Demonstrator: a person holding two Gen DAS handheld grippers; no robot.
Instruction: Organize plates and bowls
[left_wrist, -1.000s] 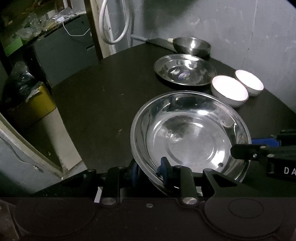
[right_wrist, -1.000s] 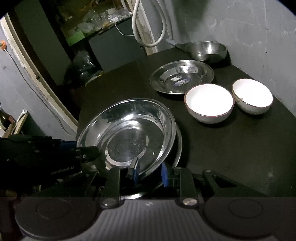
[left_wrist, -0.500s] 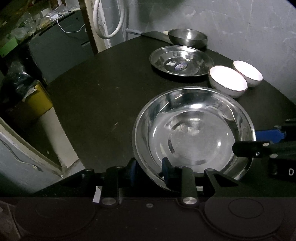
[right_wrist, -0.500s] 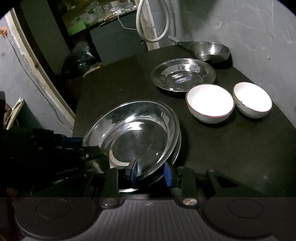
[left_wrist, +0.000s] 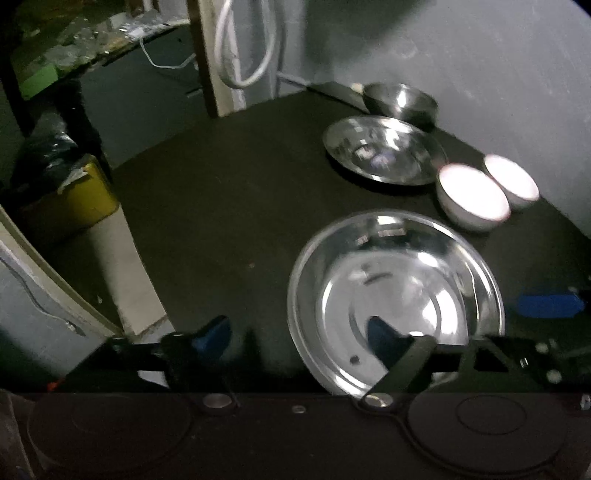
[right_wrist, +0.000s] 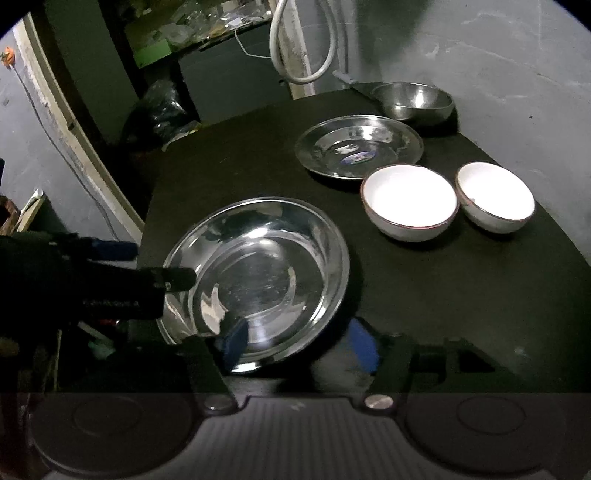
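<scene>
**Dishes on the dark table: what lay where as you let go**

- Large steel plate (right_wrist: 258, 273): lay flat on the dark table (right_wrist: 443, 295), at the near edge, closest to you. A second rim showed just under its near edge in the right wrist view; whether that was another plate beneath, you could not tell.
- Your left gripper (left_wrist: 299, 332): its jaws had just been opening and stood spread wide. One blue pad hung over the plate's inside, the other stood outside the rim over the table; neither pressed on the metal.
- Your right gripper (right_wrist: 299, 343): its jaws had also just been opening and stood apart. The plate's near rim lay between the pads, with nothing pinched.
- Smaller steel plate (right_wrist: 358, 146): sat farther back on the table, well apart from the large one.
- Steel bowl (right_wrist: 415, 99): stood just behind the smaller plate, near the grey wall (right_wrist: 498, 55).
- Two white bowls (right_wrist: 410, 199) (right_wrist: 495, 195): stood upright side by side, close together, to the right of the plates, the nearer one just in front of the smaller plate.
</scene>
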